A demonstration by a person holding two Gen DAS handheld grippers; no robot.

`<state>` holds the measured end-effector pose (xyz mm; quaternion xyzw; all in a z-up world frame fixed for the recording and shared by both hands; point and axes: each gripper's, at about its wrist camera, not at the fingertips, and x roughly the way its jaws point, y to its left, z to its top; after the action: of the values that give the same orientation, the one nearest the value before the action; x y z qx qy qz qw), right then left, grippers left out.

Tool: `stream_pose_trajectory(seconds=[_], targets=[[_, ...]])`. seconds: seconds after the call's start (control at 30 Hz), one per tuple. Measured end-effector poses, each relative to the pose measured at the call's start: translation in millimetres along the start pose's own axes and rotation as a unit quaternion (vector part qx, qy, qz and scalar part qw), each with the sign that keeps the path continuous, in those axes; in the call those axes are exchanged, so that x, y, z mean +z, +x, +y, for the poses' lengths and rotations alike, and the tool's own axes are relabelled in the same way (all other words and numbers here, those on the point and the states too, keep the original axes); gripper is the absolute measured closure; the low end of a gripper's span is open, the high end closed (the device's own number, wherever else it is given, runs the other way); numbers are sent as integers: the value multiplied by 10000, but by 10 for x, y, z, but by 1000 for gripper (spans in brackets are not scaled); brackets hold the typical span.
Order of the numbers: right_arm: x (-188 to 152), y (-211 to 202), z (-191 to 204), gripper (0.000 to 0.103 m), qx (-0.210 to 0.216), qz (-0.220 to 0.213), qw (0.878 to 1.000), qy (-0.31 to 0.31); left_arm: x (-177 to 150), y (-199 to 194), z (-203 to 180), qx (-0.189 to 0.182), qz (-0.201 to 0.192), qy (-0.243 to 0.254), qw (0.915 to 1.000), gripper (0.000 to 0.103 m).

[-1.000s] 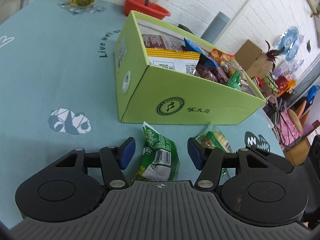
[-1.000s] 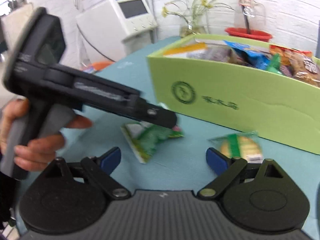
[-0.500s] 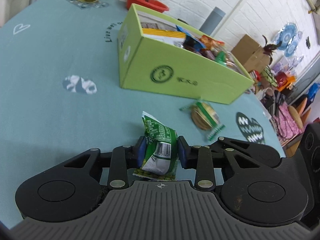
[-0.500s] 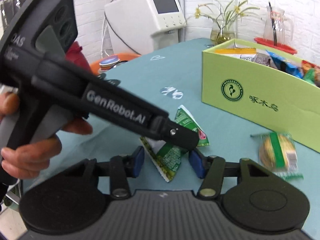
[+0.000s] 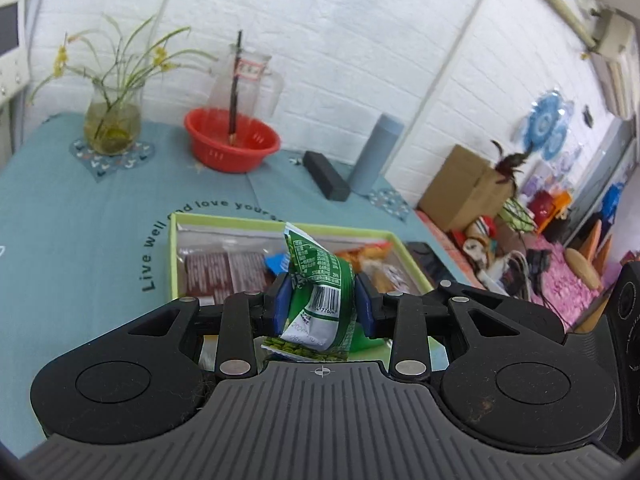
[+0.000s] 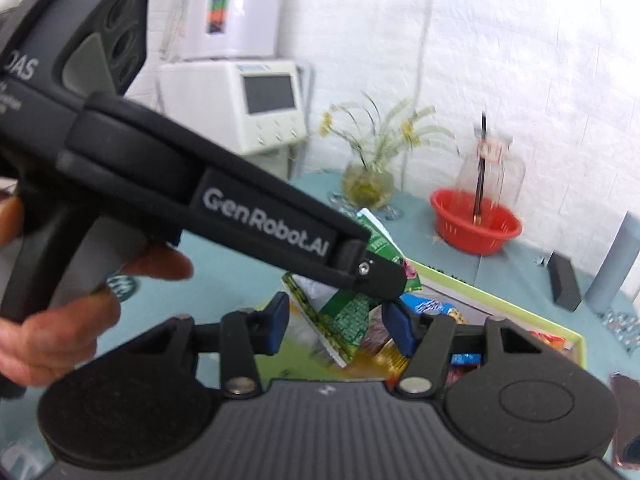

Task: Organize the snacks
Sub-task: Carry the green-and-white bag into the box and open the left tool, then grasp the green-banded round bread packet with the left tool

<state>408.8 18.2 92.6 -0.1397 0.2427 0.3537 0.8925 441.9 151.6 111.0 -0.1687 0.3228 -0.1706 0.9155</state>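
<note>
Your left tongs (image 5: 320, 304) are squeezing a green snack packet (image 5: 320, 300) between their blue pads, pinching it across the middle so its top corner is poking up and its lower edge is hanging toward the camera. You are holding it in the air above the open green box (image 5: 172, 256), which is sitting on the table (image 5: 80, 208) with other snacks already lying inside, dark red packs at the left among them. Your right tongs (image 6: 334, 324) are standing partly open, gripping nothing; from their camera the green snack packet (image 6: 344, 312) is hanging between the two pads without either one pressing it, and your left hand (image 6: 48, 320) is wrapping the other tool's grey handle. The table is wearing a teal cloth with printed lettering. Toward the white brick wall, a red basin (image 5: 232, 144), a glass vase of plants (image 5: 114, 120), a clear jug (image 5: 246, 76), a grey-blue bottle (image 5: 374, 154) and a black block (image 5: 326, 176) are standing on it.
</note>
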Motion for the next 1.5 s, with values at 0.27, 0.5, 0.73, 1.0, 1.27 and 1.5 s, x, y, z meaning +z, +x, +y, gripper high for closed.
stream_pose_trajectory(seconds=[0.27,0.5,0.73,1.0,1.27,1.5], targets=[[-108,718,-348,22,387,470,9971,447,-129,679,424,502,125,12,9987,64],[-347,-106,-167,11,37,-467,9987,193,-160,106,187,408,-490,111,9979,38],[-1098,-678,-111,11,103,-238,9974,669,-699,-397,92,11,-569,-310,9979,30],[-1473,-367,-269,11,-36,458,9923,1153,-1216,201,90,-104,737,-889,9933,42],[-1456,-197,-117,10,228,760,9922,958,-1200,627,-224,94,1364,-152,9905,86],[-1811,-673,363,10,203,605,9936,927,-1706,123,-376,141,1233,-27,9923,85]])
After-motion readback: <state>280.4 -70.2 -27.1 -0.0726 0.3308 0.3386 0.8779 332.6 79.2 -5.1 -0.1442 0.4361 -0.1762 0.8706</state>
